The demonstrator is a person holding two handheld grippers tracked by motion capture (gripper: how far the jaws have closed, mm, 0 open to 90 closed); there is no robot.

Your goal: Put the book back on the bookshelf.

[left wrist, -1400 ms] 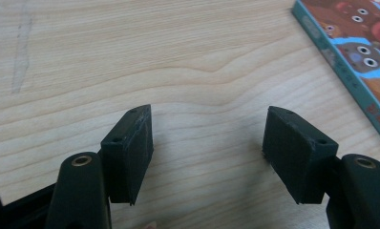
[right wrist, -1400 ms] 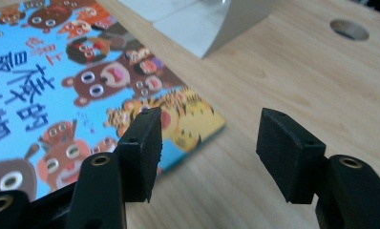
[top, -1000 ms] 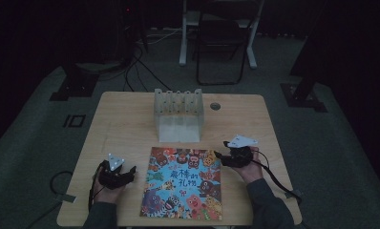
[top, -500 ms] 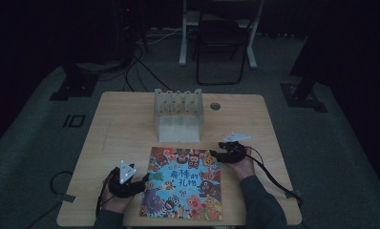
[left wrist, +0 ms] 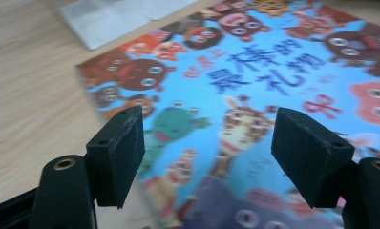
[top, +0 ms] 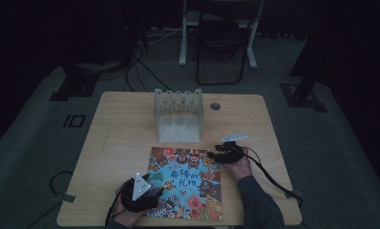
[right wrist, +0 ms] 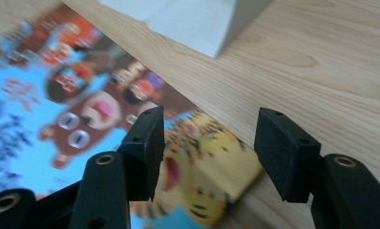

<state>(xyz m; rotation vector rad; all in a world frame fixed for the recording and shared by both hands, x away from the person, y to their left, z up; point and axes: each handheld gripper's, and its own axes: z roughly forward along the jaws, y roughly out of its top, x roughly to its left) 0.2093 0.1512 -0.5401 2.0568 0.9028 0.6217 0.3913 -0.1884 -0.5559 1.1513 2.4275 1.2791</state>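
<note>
The left claw (top: 145, 193) sits at the near edge of the desk (top: 121, 138), at about 7 o'clock from the desk's middle, over the near left corner of the picture book (top: 188, 181). Its own view shows what the high view cannot: its pads (left wrist: 119, 155) stand wide apart above the cover, with cartoon animals and blue lettering between them and nothing gripped. These jaws have just been opening.

The book lies flat and closed at the near middle of the desk, cover up.

The right claw (top: 221, 155) is at the book's far right corner, at about 4 o'clock from the desk's middle. Its own view shows that corner (right wrist: 216, 176) lying between and below the half-open pads (right wrist: 142, 150), on the wood; I cannot tell whether either pad touches it. These jaws have just been closing, with the corner between them.

Just beyond the book, at 12 o'clock, a pale rack (top: 178, 112) with upright slots stands on the desk, and its base (right wrist: 188, 19) shows in the right gripper view. A round hole (top: 215, 106) is to its right.

The desk is light wood. Beyond it the room is dark, with grey floor, cables (top: 135, 67) and a chair (top: 221, 43).
</note>
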